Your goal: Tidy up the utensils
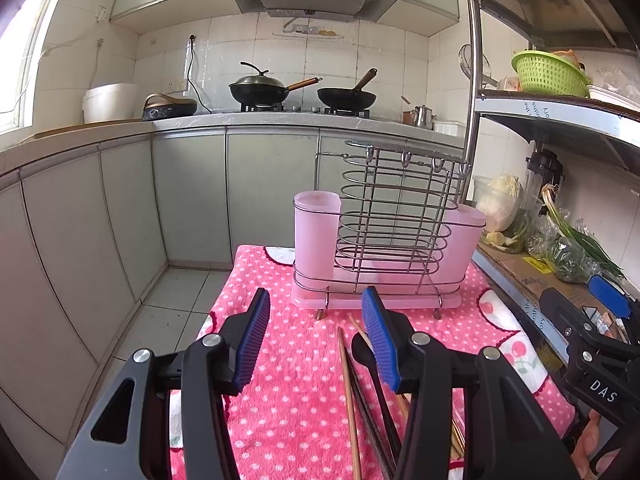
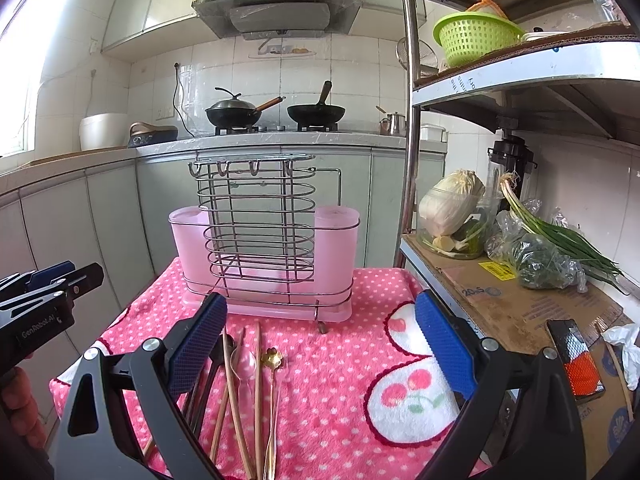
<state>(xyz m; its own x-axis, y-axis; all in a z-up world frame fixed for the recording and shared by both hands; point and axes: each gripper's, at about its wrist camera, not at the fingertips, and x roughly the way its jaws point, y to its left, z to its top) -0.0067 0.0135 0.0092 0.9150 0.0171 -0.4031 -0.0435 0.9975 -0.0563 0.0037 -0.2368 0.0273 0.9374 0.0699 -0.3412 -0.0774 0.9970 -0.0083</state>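
A wire utensil rack (image 1: 394, 220) with pink plastic cups stands at the far end of a pink polka-dot towel (image 1: 296, 360); it also shows in the right wrist view (image 2: 260, 236). Wooden chopsticks (image 2: 236, 396), a black spoon (image 1: 366, 356), a clear spoon (image 2: 250, 364) and a gold flower spoon (image 2: 273, 360) lie on the towel in front of the rack. My left gripper (image 1: 316, 344) is open and empty above the towel, left of the utensils. My right gripper (image 2: 320, 356) is open and empty, to the right of the utensils.
A metal shelf (image 2: 500, 312) on the right holds cabbage, green onions, cardboard and a green basket (image 2: 476, 40). Kitchen counter with two woks (image 1: 260, 90) stands behind. Tiled floor (image 1: 172, 304) lies left of the towel.
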